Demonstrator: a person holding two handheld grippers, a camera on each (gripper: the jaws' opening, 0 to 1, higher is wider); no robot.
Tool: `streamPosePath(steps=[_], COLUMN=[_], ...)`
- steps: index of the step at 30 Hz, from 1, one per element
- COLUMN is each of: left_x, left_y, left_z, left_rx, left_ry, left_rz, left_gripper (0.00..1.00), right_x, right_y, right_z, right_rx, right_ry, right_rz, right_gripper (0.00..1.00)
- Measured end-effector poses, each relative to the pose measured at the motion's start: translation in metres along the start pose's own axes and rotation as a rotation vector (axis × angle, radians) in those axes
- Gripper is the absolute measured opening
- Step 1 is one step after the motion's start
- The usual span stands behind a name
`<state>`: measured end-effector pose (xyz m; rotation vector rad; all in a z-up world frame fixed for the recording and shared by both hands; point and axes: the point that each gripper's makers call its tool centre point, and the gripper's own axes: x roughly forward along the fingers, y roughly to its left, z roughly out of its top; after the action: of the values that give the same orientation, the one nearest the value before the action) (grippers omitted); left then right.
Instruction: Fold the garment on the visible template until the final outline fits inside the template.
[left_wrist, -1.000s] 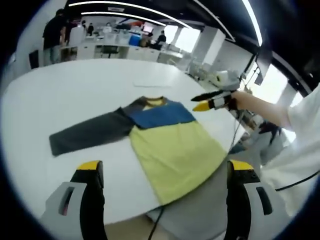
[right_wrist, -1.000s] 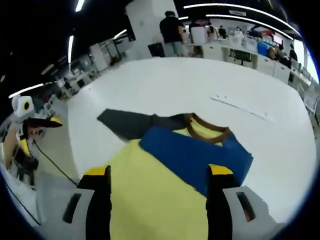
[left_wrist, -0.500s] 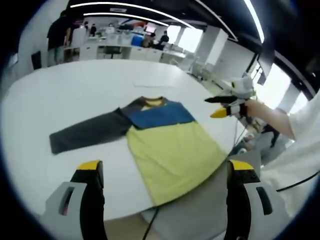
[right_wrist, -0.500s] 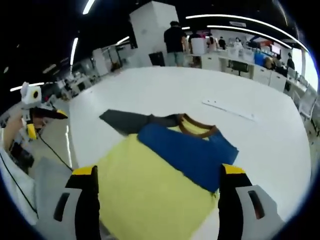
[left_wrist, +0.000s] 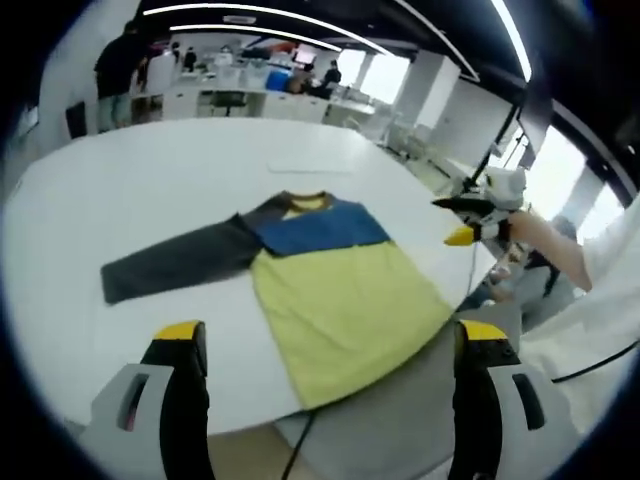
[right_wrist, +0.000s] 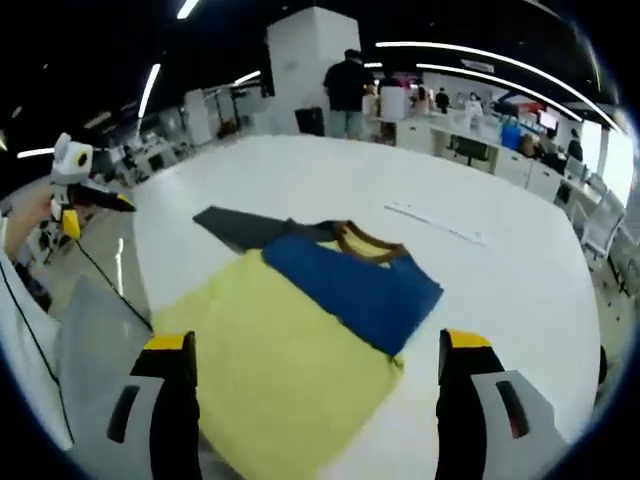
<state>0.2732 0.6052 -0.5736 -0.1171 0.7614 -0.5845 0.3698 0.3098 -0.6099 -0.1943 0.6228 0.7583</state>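
Observation:
A shirt (left_wrist: 335, 290) lies flat on the white table (left_wrist: 120, 170), with a yellow body, a blue chest band (left_wrist: 315, 228) and a brown collar. One dark grey sleeve (left_wrist: 175, 262) stretches out to the left. My left gripper (left_wrist: 330, 400) hangs open above the near table edge, short of the hem. My right gripper (left_wrist: 470, 222) shows at the right, off the table and apart from the shirt. In the right gripper view the shirt (right_wrist: 270, 370) lies below my open right gripper (right_wrist: 318, 400), the grey sleeve (right_wrist: 240, 228) pointing away, and the left gripper (right_wrist: 85, 205) is held at the far left.
A thin pale strip (right_wrist: 435, 225) lies on the table beyond the collar. The shirt's hem reaches the near table edge, with grey floor (left_wrist: 400, 430) below. People and desks stand far behind the table (right_wrist: 520, 290). A white sleeve (left_wrist: 610, 250) enters at the right.
My right gripper has drawn back from the shirt's right shoulder, out past the table edge. The shirt lies as before, and the left gripper has barely moved.

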Motion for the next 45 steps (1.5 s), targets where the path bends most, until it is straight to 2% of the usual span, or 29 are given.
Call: streamPosePath(steps=[6, 12, 20, 27, 35, 38, 45], left_x=[0.002, 0.006, 0.008, 0.008, 0.008, 0.004, -0.004], left_y=[-0.001, -0.003, -0.002, -0.004, 0.001, 0.007, 0.024], left_z=[0.003, 0.004, 0.001, -0.002, 0.003, 0.006, 0.011], left_rx=[-0.001, 0.000, -0.012, -0.024, -0.013, -0.002, 0.011], left_ry=[-0.002, 0.002, 0.006, 0.009, 0.024, 0.032, 0.023], left_rz=[0.008, 0.015, 0.043, 0.063, 0.049, 0.046, 0.055], left_gripper=[1.00, 1.00, 1.00, 1.00, 1.00, 1.00, 1.00], right_x=[-0.018, -0.034, -0.054, -0.072, -0.079, -0.078, -0.077], right_y=[0.002, -0.009, -0.023, -0.028, -0.032, -0.032, -0.029], right_z=[-0.003, -0.016, -0.032, -0.038, -0.039, -0.035, -0.035], right_rx=[-0.020, -0.039, -0.004, 0.004, 0.036, 0.075, 0.099], right_ry=[-0.052, -0.038, -0.039, -0.057, -0.073, -0.103, -0.107], right_rz=[0.025, 0.000, -0.018, -0.016, -0.044, -0.044, -0.063], right_gripper=[1.00, 1.00, 1.00, 1.00, 1.00, 1.00, 1.00])
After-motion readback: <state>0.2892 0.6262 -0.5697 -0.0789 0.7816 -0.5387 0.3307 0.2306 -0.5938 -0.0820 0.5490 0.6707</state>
